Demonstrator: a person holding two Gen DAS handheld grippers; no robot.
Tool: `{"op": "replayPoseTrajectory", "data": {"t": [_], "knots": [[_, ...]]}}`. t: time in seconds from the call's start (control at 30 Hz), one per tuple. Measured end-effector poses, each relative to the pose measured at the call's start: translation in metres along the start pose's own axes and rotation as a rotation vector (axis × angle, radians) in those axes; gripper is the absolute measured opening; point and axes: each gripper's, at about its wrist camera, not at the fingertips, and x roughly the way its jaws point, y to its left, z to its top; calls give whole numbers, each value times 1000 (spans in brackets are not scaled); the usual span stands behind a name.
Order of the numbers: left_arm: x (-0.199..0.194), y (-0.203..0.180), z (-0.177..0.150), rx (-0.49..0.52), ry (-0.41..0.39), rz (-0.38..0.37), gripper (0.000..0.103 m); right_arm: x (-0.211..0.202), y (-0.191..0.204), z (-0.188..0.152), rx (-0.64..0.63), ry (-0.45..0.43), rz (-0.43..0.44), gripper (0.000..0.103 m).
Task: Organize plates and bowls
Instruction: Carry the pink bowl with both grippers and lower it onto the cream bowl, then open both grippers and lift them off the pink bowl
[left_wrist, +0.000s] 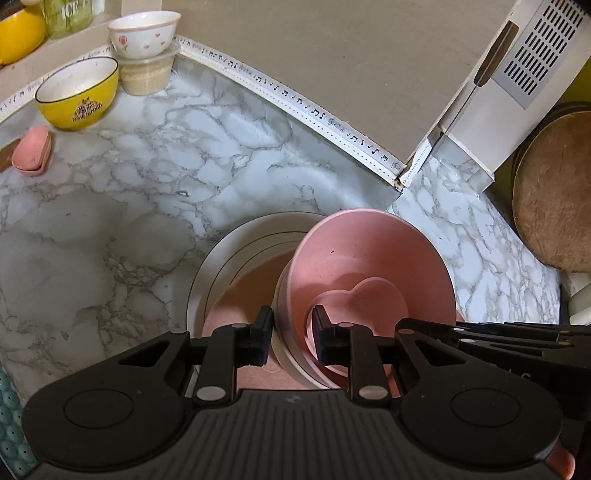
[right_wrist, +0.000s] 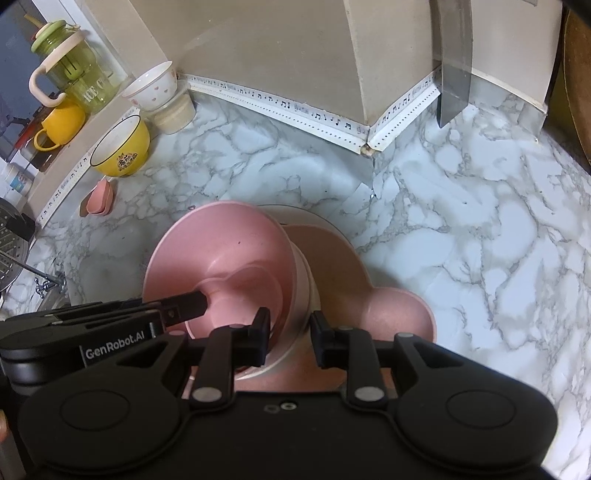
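A stack is taking shape at the lower centre of both views: a pink bowl (left_wrist: 373, 266) with a small heart-shaped dish (left_wrist: 364, 301) inside it, standing on a heart-shaped pink plate (right_wrist: 399, 314) over a white plate (left_wrist: 236, 243).

The left claw (left_wrist: 291, 332) is narrow, its jaws clamped on the bowl's near wall. The right claw (right_wrist: 290, 334) straddles the opposite rim — narrow too, though whether its pads press I cannot tell.

Left to gather, by my reading: the yellow bowl (left_wrist: 79, 96), the white flowered bowl (left_wrist: 144, 33) and the little pink dishes (left_wrist: 32, 147), all at upper left on the table (left_wrist: 147, 192).
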Motion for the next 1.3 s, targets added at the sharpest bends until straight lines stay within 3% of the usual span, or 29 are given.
{"op": "replayPoseTrajectory", "data": {"t": [0.77, 1.23, 1.3], "knots": [[-18, 7, -7, 53, -51, -45, 22, -15, 9, -9, 17, -46, -73, 32], [-53, 10, -22, 104, -152, -68, 22, -62, 27, -35, -35, -193, -97, 48], [-59, 11, -25, 103, -165, -80, 27, -68, 29, -40, -37, -214, -94, 49]]}}
